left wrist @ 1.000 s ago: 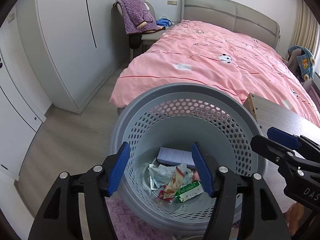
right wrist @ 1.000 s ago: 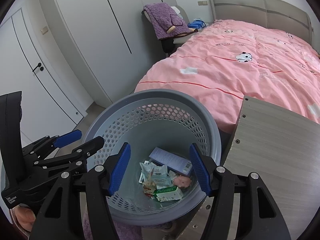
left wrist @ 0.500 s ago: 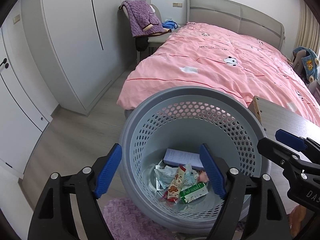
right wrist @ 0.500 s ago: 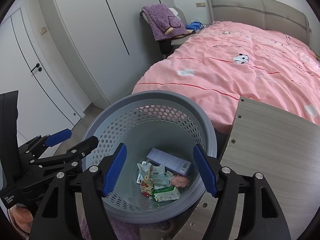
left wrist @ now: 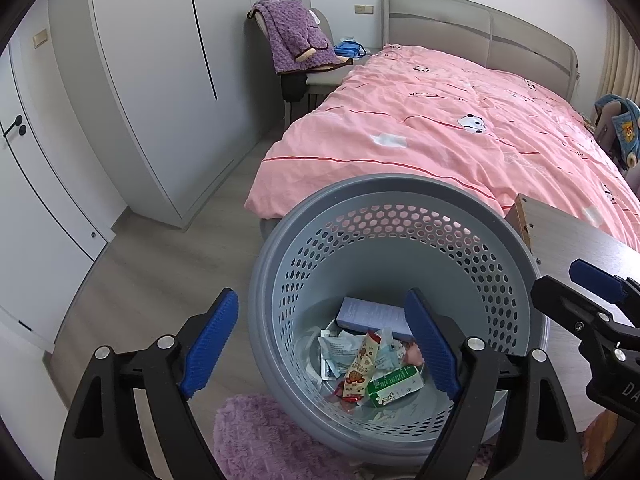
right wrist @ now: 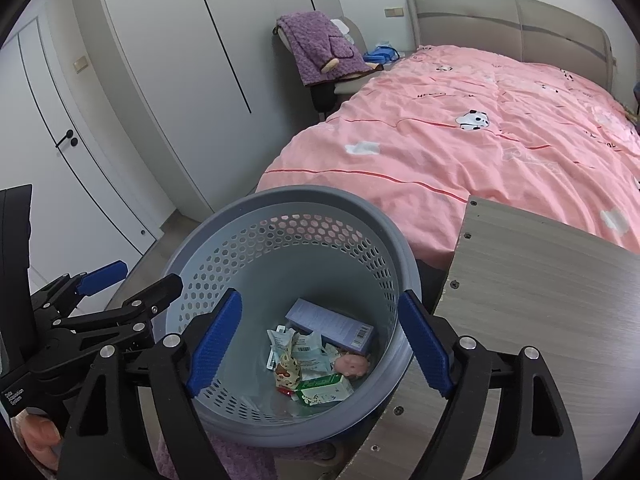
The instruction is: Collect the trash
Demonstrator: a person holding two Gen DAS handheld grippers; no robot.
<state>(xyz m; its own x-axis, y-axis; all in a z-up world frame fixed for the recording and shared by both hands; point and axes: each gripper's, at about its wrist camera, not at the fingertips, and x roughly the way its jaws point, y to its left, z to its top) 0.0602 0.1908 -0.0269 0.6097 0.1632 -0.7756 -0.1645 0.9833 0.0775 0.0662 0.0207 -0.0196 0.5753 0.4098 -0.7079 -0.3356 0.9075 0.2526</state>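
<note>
A grey perforated trash basket (left wrist: 400,188) stands on the floor between bed and desk; it also shows in the right wrist view (right wrist: 280,200). Inside lie a pale blue box (left wrist: 368,314), a green carton (left wrist: 394,386), a snack wrapper (left wrist: 362,366) and crumpled packets. The same box (right wrist: 332,324) and carton (right wrist: 324,388) show in the right wrist view. My left gripper (left wrist: 324,346) is open and empty above the basket's near left side. My right gripper (right wrist: 320,340) is open and empty over the basket.
A bed with a pink duvet (left wrist: 460,132) lies behind the basket. A wooden desk top (right wrist: 540,300) is at the right. White wardrobes (left wrist: 160,80) line the left wall. A chair with a purple blanket (left wrist: 296,36) stands by the headboard. A purple rug (left wrist: 256,436) lies under the basket's near edge.
Both grippers have pulled back and up from the basket, and both jaws have opened wider. The trash in the basket has not moved.
</note>
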